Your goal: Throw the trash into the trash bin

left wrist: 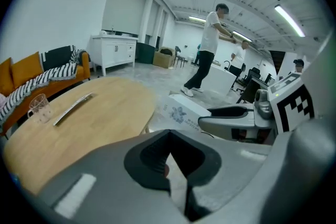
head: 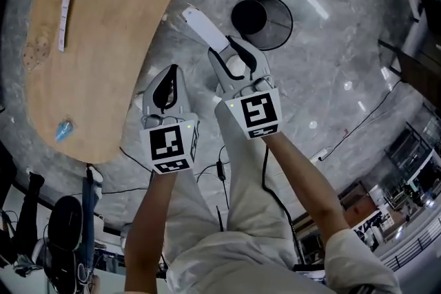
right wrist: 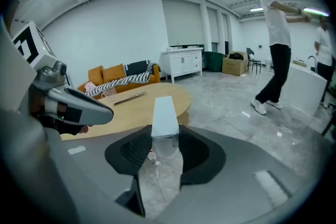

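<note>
A long white carton [head: 201,27] sticks out of my right gripper [head: 233,55], whose jaws are shut on its near end. In the right gripper view the carton [right wrist: 164,112] rises between the pads of the right gripper [right wrist: 164,135]. The black mesh trash bin [head: 262,23] stands on the floor just beyond and to the right of the carton's tip. My left gripper [head: 169,76] hangs beside the right one over the floor, its jaws shut with nothing visible between them. From the left gripper view, past that left gripper [left wrist: 168,136], the carton [left wrist: 181,112] shows its flower print.
A curved wooden table [head: 103,45] fills the left, carrying a white strip [head: 66,13], a glass [left wrist: 39,107] and a small blue thing [head: 63,129]. An orange sofa [right wrist: 118,77] and white cabinet [left wrist: 114,52] line the wall. People [right wrist: 278,44] stand farther off. Cables [head: 219,169] lie by my feet.
</note>
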